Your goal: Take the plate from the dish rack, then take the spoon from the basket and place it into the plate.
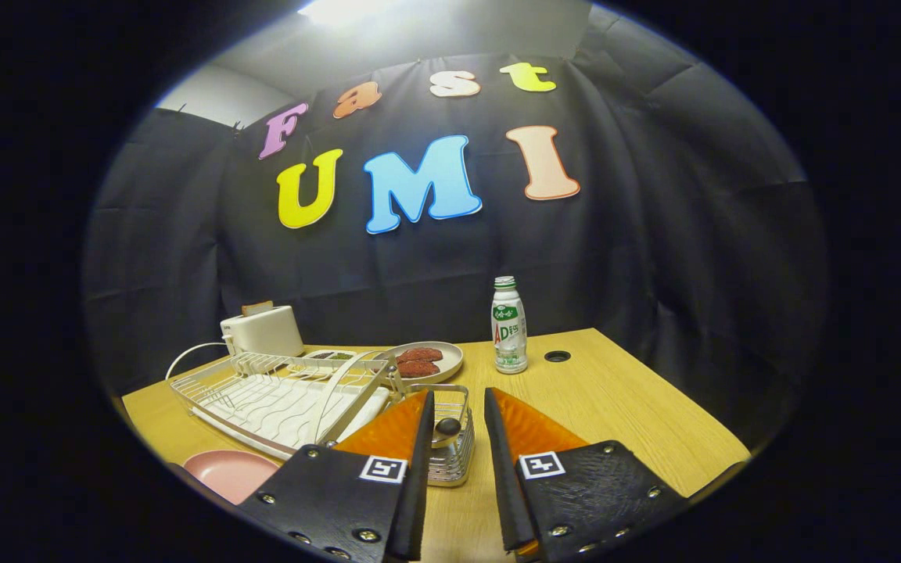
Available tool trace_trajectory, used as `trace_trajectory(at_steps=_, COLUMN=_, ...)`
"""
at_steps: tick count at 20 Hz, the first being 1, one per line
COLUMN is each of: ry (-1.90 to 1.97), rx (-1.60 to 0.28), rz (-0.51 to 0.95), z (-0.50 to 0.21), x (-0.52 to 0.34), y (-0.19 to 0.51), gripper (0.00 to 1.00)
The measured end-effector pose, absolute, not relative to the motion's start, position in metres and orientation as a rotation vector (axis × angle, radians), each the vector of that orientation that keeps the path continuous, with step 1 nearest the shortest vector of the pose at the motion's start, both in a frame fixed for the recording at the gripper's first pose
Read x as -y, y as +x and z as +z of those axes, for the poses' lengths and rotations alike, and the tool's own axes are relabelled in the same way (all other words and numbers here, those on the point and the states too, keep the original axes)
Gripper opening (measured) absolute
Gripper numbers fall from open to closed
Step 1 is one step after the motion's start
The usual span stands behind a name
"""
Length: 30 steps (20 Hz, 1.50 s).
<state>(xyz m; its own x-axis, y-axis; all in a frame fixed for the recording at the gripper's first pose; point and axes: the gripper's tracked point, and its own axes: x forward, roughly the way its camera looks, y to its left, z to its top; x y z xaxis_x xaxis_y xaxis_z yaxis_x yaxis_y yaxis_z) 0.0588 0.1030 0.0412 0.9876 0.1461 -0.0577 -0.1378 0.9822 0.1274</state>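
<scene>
A pink plate (230, 472) lies flat on the wooden table, in front of the white wire dish rack (278, 395) and left of my left finger. A small wire basket (457, 457) stands at the rack's right end, partly hidden behind my left finger. A spoon (447, 427) stands in it, its dark rounded end showing in the gap between my fingers, close to the left one. My gripper (459, 392) is open above the basket, and neither finger presses on the spoon.
Beyond the rack sit a beige plate with reddish food (428, 362), a white toaster (263, 329) with a cable, and a small dish. A green-capped bottle (509, 324) stands ahead of my right finger, near a cable hole (557, 356). Bare table (638, 414) lies to the right.
</scene>
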Motion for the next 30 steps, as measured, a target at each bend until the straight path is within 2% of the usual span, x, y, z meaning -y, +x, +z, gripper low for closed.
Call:
trace_trajectory(at_steps=2, ry=0.137, rx=-0.054, rz=0.144, z=0.040, x=-0.104, y=0.067, gripper=0.38)
trace_trajectory(at_steps=3, ry=0.141, rx=-0.047, rz=0.142, z=0.039, x=-0.105, y=0.072, gripper=0.32)
trace_trajectory(at_steps=7, ry=0.140, rx=-0.029, rz=0.129, z=0.044, x=-0.107, y=0.081, gripper=0.28)
trace_trajectory(at_steps=8, ry=0.132, rx=-0.030, rz=0.130, z=0.043, x=-0.109, y=0.081, gripper=0.18)
trace_trajectory(at_steps=9, ry=0.118, rx=-0.035, rz=0.125, z=0.044, x=-0.109, y=0.074, gripper=0.22)
trace_trajectory(at_steps=10, ry=0.130, rx=-0.028, rz=0.126, z=0.042, x=-0.111, y=0.088, gripper=0.13)
trace_trajectory(at_steps=14, ry=0.164, rx=-0.065, rz=0.118, z=0.044, x=-0.112, y=0.084, gripper=0.13)
trace_trajectory(at_steps=15, ry=0.183, rx=-0.082, rz=0.113, z=0.046, x=-0.112, y=0.085, gripper=0.12)
trace_trajectory(at_steps=16, ry=0.196, rx=-0.109, rz=0.111, z=0.045, x=-0.113, y=0.085, gripper=0.06)
trace_trajectory(at_steps=21, ry=0.178, rx=-0.195, rz=0.122, z=0.057, x=-0.118, y=0.090, gripper=0.06)
trace_trajectory(at_steps=28, ry=0.130, rx=-0.207, rz=0.126, z=0.080, x=-0.123, y=0.093, gripper=0.06)
trace_trajectory(at_steps=30, ry=0.109, rx=-0.237, rz=0.109, z=0.079, x=-0.123, y=0.094, gripper=0.02)
